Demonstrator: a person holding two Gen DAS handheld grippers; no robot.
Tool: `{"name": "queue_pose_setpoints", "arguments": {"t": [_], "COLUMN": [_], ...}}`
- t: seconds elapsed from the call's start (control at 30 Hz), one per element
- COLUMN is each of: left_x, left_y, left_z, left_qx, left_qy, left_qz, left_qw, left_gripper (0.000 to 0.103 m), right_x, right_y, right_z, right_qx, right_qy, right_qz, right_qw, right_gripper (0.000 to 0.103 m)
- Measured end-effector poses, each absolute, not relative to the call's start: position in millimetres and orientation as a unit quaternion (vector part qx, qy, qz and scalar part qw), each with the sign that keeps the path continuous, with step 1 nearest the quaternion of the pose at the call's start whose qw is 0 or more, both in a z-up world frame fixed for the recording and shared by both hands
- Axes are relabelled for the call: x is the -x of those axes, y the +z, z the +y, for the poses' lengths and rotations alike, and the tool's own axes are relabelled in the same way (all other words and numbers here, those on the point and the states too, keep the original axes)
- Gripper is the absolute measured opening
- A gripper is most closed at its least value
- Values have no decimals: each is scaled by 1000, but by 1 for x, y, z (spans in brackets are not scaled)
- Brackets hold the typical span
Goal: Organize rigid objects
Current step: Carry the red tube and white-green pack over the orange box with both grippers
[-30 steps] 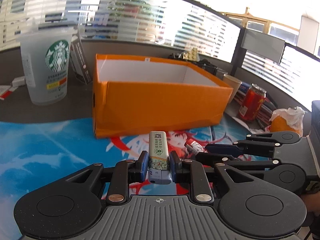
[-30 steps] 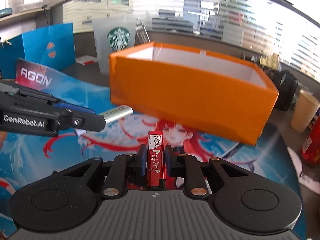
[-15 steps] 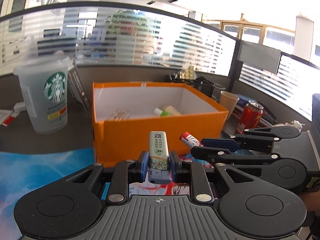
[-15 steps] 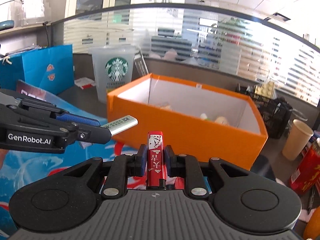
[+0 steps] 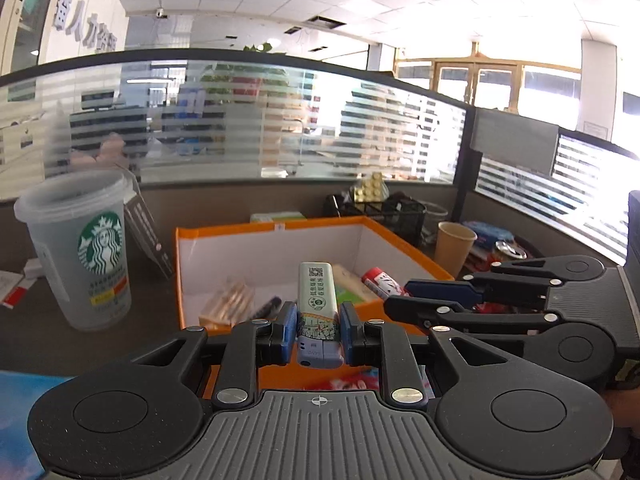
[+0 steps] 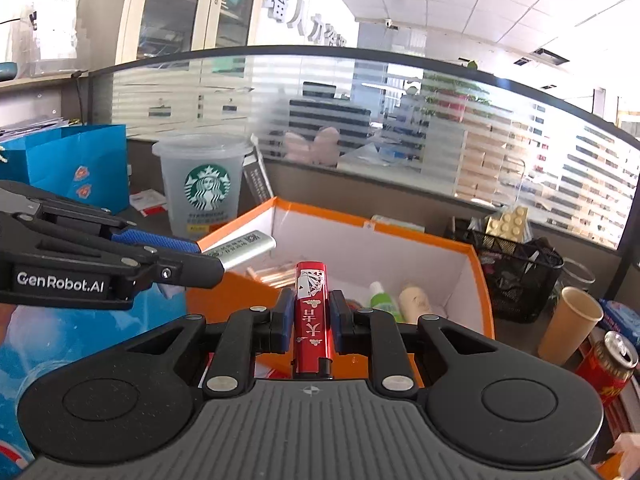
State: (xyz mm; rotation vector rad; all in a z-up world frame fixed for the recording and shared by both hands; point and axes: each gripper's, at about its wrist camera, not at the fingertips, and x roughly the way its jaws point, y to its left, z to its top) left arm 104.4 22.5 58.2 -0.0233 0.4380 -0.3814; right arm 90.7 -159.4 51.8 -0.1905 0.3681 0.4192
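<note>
Office counter, orange box (image 5: 404, 248) dead ahead: left gripper (image 5: 318, 326) clamps a green-label lighter (image 5: 317, 294), right gripper (image 6: 309, 320) a red lighter (image 6: 311, 312), both pointing lengthwise over the near wall.

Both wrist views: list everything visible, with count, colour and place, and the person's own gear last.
Box: one, orange outside, white inside, open, ahead of both grippers.
Items in box: several, including a white-and-green bottle and a beige tube.
Plastic cup: one, frosted, green logo, left of box.
Paper cup: one, tan, right of box.
Can: one, red, far right.
Mesh basket: one, black, behind box.
Paper bag: one, blue, far left.
Mat: one, blue printed, under grippers.
Green-and-white lighter: one, clamped in left gripper.
Red lighter: one, clamped in right gripper.
Fingers: blue-padded, black arms.
</note>
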Motion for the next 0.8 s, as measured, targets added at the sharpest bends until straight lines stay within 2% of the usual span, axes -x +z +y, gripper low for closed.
{"name": "queue_pose_setpoints", "arguments": {"t": [0.8], "left_x": [-170], "left_y": [65], "left_z": [9], "left_qx": [13], "left_qy": [-182], "left_qz": [227], "left_qw": [957], "left_gripper": [21], "right_x": [-145], "right_y": [72], "right_z": [-179], "right_qx": [80], "right_qy": [189], "right_qz": [177], "right_qw": [963], "right_gripper": [17]}}
